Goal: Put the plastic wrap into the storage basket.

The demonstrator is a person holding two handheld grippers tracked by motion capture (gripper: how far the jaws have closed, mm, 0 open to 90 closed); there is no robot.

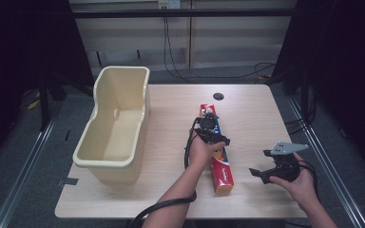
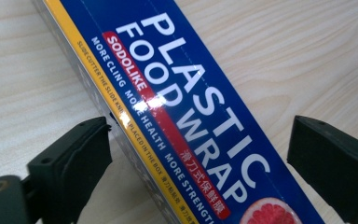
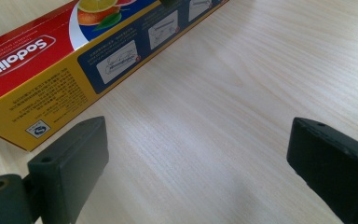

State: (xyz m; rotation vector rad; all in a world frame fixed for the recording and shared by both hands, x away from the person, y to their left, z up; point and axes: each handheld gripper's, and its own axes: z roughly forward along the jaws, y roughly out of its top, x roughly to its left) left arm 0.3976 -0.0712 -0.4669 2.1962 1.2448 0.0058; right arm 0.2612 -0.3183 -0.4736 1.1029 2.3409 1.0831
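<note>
A long plastic wrap box (image 1: 222, 172), red and blue with a yellow edge, lies flat on the wooden table (image 1: 259, 118) near the middle, running front to back. My left gripper (image 1: 211, 131) hovers over the box's middle. In the left gripper view the box (image 2: 186, 107) passes between the jaws of that gripper (image 2: 198, 154), which stand open on either side and apart from it. My right gripper (image 1: 261, 163) is held open to the right of the box near the front edge. The right gripper view has this gripper (image 3: 198, 158) over bare wood, with the box's end (image 3: 51, 60) at upper left.
A tall cream plastic bin (image 1: 142, 123) stands empty on the table's left side. A small dark round hole (image 1: 218, 96) sits in the tabletop beyond the box. Cables trail on the floor behind the table.
</note>
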